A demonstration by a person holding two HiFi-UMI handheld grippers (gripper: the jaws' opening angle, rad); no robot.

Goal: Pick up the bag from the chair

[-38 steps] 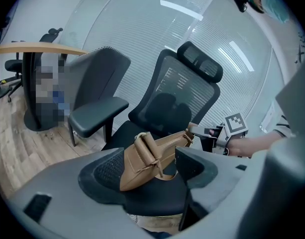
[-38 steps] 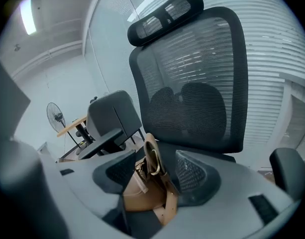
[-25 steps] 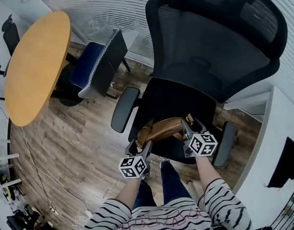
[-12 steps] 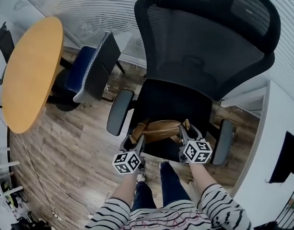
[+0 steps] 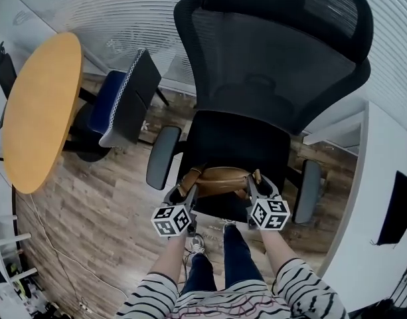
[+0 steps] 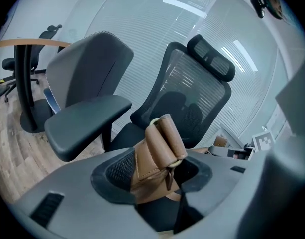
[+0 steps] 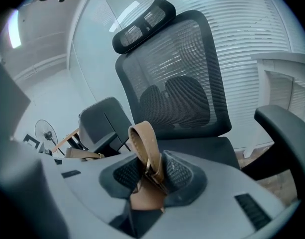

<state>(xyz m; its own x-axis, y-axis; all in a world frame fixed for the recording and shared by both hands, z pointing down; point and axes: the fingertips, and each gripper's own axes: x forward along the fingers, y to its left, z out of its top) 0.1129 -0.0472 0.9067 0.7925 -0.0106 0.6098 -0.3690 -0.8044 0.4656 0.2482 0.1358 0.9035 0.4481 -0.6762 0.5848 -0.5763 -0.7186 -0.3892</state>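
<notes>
The bag (image 5: 220, 180) is tan-brown leather, slim and long. It lies crosswise at the 6 o'clock edge of the seat (image 5: 238, 141) of a black mesh-backed office chair (image 5: 269, 65), between the two armrests. Its 9 o'clock end, a folded leather tab with a pale metal ring (image 6: 176, 159), is pinched in the left hand-held gripper (image 5: 187, 190). At its 3 o'clock end, a looped strap (image 7: 145, 146) stands upright, clamped by the right hand-held gripper (image 5: 251, 185). Whether the bag's underside touches the seat can't be told.
</notes>
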